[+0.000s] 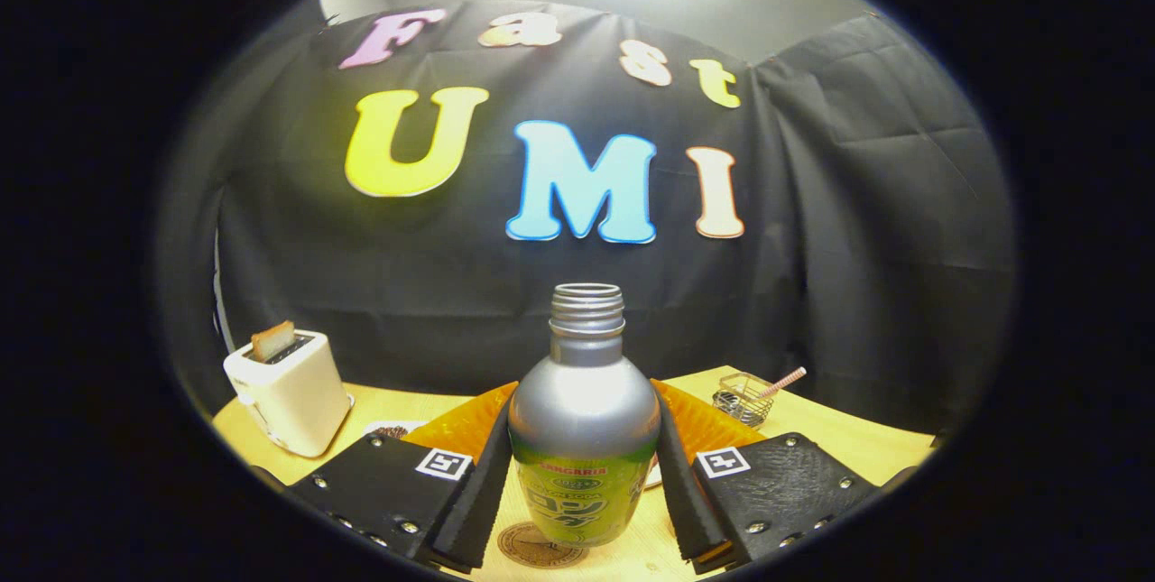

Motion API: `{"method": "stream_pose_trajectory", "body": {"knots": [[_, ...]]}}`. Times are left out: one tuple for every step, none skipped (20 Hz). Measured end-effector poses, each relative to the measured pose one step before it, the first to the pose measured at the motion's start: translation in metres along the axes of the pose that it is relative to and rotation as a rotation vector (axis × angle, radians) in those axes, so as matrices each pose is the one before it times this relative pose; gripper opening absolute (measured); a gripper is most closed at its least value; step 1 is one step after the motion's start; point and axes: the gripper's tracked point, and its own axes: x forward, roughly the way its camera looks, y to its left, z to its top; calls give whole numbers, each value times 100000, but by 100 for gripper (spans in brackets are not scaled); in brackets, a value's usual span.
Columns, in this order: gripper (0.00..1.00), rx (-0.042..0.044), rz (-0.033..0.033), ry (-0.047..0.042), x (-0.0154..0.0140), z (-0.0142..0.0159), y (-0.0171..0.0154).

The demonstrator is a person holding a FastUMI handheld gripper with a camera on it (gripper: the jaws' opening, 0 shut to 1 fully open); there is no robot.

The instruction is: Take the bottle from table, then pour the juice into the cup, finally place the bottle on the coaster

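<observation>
Between the two fingers of the gripper (582, 474) stood the bottle (584, 424), upright, cap off, its threaded neck open at the top. It had a silvery upper body and a green label lower down, and honestly it took up most of the space between the fingers. Both inner pads looked pressed right up against its sides, left and right, so I'd call the claw clenched on the bottle. Its base sat right at a round brownish coaster (538, 546) on the light wooden table (871, 447); the coaster peeked out from under the bottle on the left side. I couldn't tell for sure whether the bottom was resting on it or hanging just above, since the angle was pretty flat there. Behind the bottle, on either side of it, an orange ridged thing (465, 424) showed, though I couldn't make out what it was. Off to the left on the table was a cream toaster (289, 392) with a slice of toast (272, 340) sticking out of one slot. Back right, beyond the right finger, sat a small clear cup (742, 397) with a striped straw (783, 381) leaning out of it, well apart from the bottle. Something small and pale lay near the toaster, but it was too hidden to say what.
</observation>
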Motion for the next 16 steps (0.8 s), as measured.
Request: {"method": "stream_pose_trajectory", "body": {"knots": [[76,-20,1857,265,50,-228,659],[76,-87,969,92,6,-126,504],[76,-243,145,258,-7,-275,29],[76,-106,-570,-32,18,-190,-74],[76,365,-224,-11,44,-124,-148],[76,983,103,-37,70,14,47],[76,1141,160,25,85,-249,-84],[76,1308,209,-177,-3,-137,-41],[76,1454,-15,-224,76,-73,-171],[76,1622,129,-102,11,-166,-40],[76,1851,384,-165,169,-341,-43],[76,1690,468,-303,97,-323,64],[76,1003,67,286,113,-546,-15],[76,-146,119,807,174,-544,41],[76,-310,330,404,173,-482,122],[76,-338,578,145,152,-296,225]]}}
